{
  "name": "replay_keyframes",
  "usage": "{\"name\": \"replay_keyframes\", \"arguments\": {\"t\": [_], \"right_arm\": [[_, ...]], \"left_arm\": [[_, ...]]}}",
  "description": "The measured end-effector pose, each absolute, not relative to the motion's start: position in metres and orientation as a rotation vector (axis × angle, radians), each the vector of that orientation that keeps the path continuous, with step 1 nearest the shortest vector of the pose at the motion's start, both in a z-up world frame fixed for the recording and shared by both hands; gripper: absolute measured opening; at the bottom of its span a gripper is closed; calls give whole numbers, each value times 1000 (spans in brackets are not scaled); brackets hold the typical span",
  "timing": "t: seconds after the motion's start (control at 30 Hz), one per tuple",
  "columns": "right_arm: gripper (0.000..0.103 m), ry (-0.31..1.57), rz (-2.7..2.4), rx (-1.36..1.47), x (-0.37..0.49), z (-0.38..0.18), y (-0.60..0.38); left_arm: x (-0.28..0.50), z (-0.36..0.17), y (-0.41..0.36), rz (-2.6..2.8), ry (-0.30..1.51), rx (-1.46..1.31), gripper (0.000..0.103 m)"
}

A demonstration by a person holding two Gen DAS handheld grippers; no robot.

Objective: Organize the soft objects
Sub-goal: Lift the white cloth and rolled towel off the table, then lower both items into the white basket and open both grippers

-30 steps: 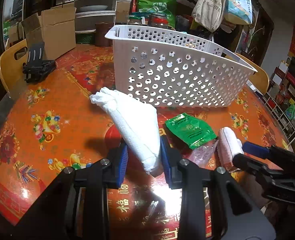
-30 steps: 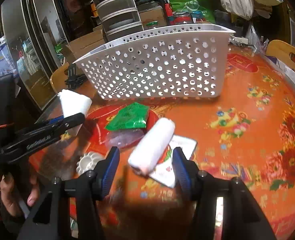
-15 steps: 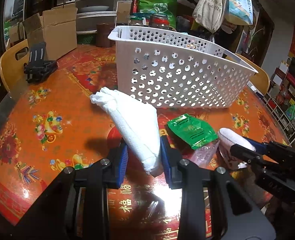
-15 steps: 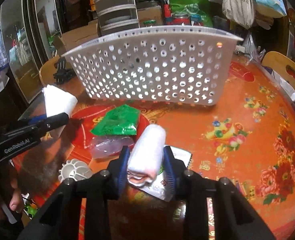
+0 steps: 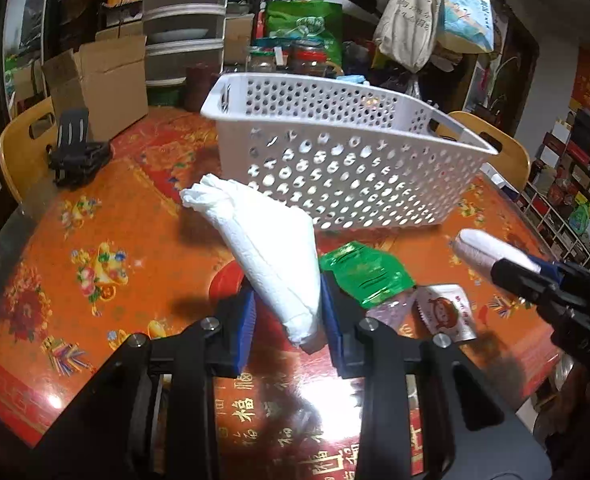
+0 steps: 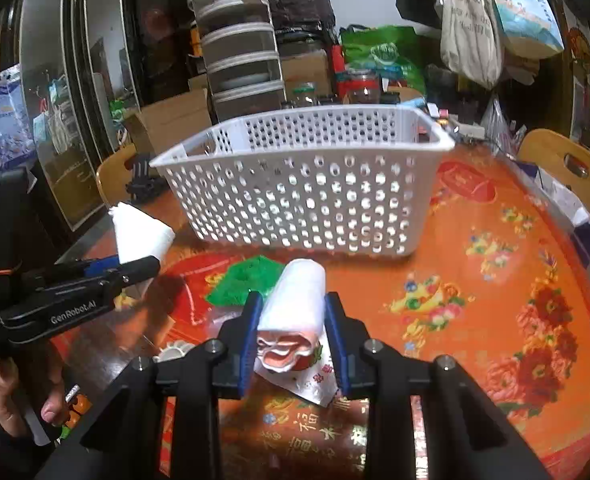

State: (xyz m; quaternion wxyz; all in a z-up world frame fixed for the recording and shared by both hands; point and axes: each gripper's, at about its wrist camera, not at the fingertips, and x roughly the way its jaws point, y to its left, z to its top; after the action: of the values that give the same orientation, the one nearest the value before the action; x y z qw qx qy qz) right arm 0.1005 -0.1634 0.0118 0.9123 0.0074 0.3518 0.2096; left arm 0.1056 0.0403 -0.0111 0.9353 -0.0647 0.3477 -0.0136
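Observation:
My left gripper (image 5: 287, 316) is shut on a folded white paper towel (image 5: 271, 248) and holds it above the orange table. My right gripper (image 6: 293, 328) is shut on a rolled white towel (image 6: 295, 300) and holds it raised off the table; that roll also shows at the right of the left wrist view (image 5: 491, 252). A white perforated basket (image 5: 347, 168) stands behind both, and it shows in the right wrist view (image 6: 307, 196). The paper towel shows at the left of the right wrist view (image 6: 139, 236).
A green packet (image 5: 363, 272), a clear bag (image 5: 387, 312) and a small printed sachet (image 5: 447, 312) lie on the table in front of the basket. A black stand (image 5: 79, 148), a cardboard box (image 5: 99, 84) and wooden chairs (image 6: 567, 172) ring the table.
My right gripper closed on the rolled towel and lifted it off the printed sachet. Both grippers rose, so the basket's inside now shows. The left grip on the paper towel is unchanged.

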Motion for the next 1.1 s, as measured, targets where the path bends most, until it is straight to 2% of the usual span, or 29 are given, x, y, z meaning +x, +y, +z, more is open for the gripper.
{"name": "replay_keyframes", "arguments": {"t": [0.47,0.73,0.93,1.1], "right_arm": [[30,626,443,-12,119,82,-178],[30,636,435,-42,180,115,-173],[30,676,407,-75,243,115,-160],[30,798,365,-79,296,85,-154]], "left_arm": [[109,69,32,-36,631,-64,28],[164,133,21,-46,599,-21,28],[245,134,23,-83,716,-71,28],[307,103,17,-55,873,-58,28]]}}
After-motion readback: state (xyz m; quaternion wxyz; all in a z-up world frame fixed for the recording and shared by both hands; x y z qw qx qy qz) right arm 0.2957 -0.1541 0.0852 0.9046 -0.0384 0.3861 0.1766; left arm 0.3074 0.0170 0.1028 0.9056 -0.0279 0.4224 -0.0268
